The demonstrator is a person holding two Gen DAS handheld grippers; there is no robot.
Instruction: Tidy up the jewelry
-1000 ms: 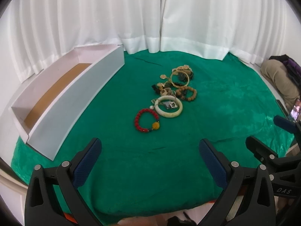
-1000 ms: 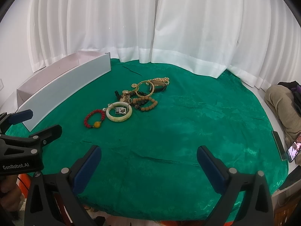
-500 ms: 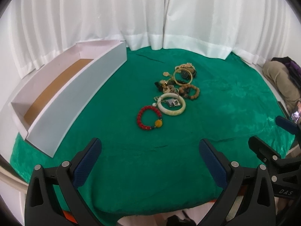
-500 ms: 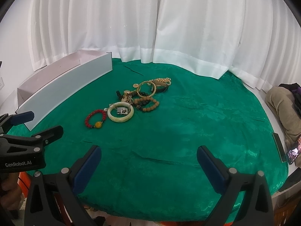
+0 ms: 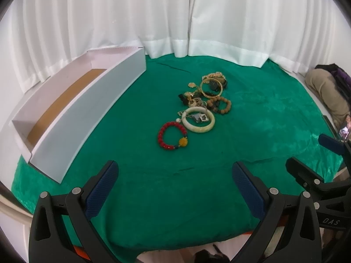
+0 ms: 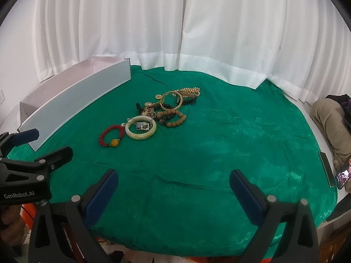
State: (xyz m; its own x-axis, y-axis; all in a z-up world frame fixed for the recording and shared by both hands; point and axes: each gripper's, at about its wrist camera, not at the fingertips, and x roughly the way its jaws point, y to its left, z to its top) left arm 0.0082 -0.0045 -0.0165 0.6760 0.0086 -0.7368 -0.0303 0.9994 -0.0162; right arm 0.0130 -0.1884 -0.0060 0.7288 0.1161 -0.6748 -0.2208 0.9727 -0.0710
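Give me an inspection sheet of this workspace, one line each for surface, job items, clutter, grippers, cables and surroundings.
Surface: green velvet cloth covers the table, lightly creased.
Job's things: red bead bracelet, pale bangle, brown bead bracelet and gold bangle lie in a loose pile with tangled small pieces; white box stands open on the left, nothing seen inside.
Clutter: phone lit at the right edge.
Grippers: left gripper and right gripper both open, holding nothing, short of the pile.
Cables: nothing seen.
Surroundings: white curtains behind; a person's bent leg at right.
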